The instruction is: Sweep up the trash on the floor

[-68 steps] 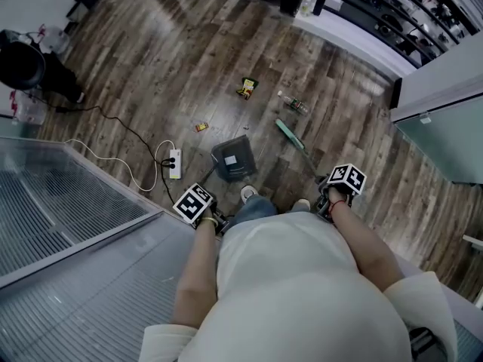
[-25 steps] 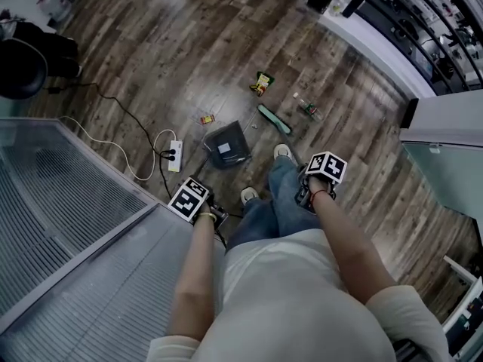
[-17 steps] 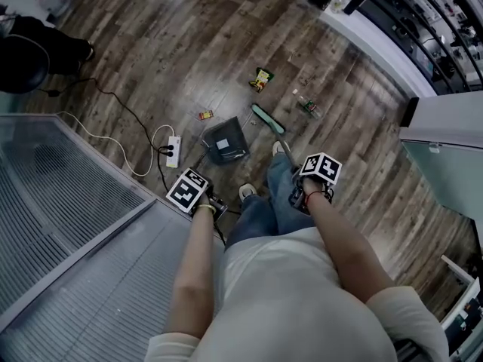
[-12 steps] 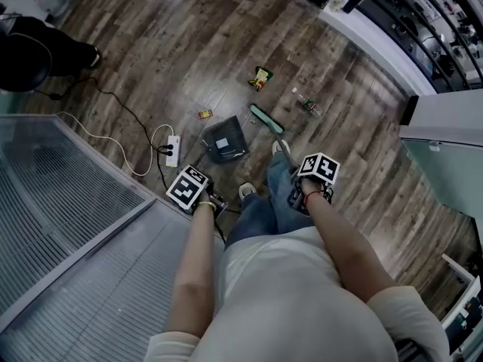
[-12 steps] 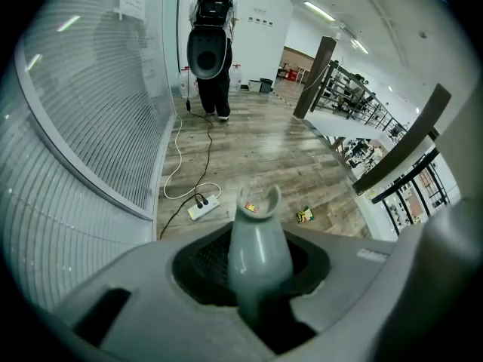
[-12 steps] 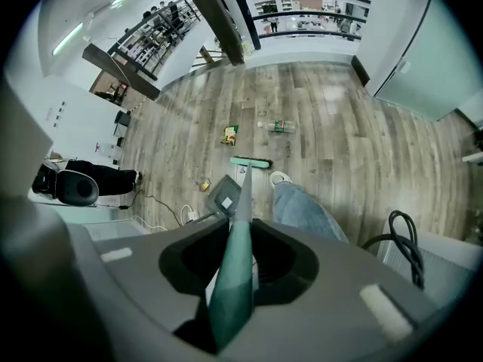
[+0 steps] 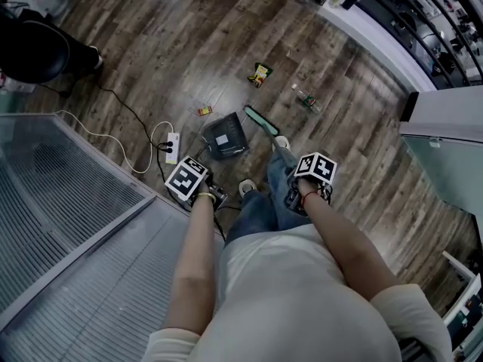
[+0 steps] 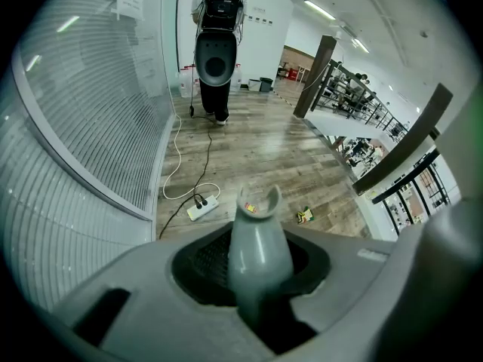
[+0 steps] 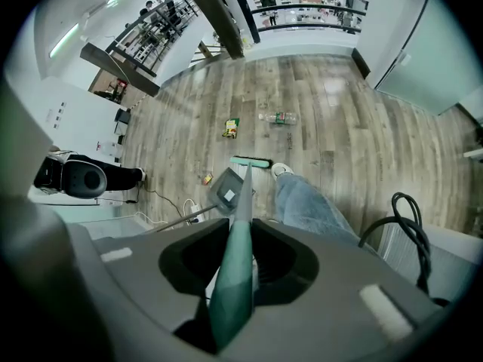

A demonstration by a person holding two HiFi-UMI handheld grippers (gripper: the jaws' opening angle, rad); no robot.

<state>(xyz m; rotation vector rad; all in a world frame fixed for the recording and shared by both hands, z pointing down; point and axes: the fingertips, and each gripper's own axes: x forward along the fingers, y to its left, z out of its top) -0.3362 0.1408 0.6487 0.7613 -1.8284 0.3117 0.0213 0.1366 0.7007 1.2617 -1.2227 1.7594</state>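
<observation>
- Green broom handle (image 9: 235,277) is clamped in my right gripper (image 7: 300,191), jaws closed on it; its brush head (image 7: 261,121) rests on the wood floor (image 7: 151,44) just beside the dustpan (image 7: 225,138)
- Grey dustpan handle (image 8: 256,247) is pinched in my left gripper (image 7: 202,194), jaws tight around it
- Trash is not yet gathered: a yellow-green snack wrapper (image 7: 260,74) and a plastic bottle (image 7: 306,99) lie beyond the brush, and a small red-and-yellow wrapper (image 7: 204,111) lies near the pan's left side
- I judge the step in hand to be the opening stroke: I'd reach the brush past the snack wrapper, then draw it back toward the pan in short, low pulls so nothing skitters off
- I'd hold the pan's lip flat on the boards and steer both tools clear of the power strip (image 7: 173,148)
</observation>
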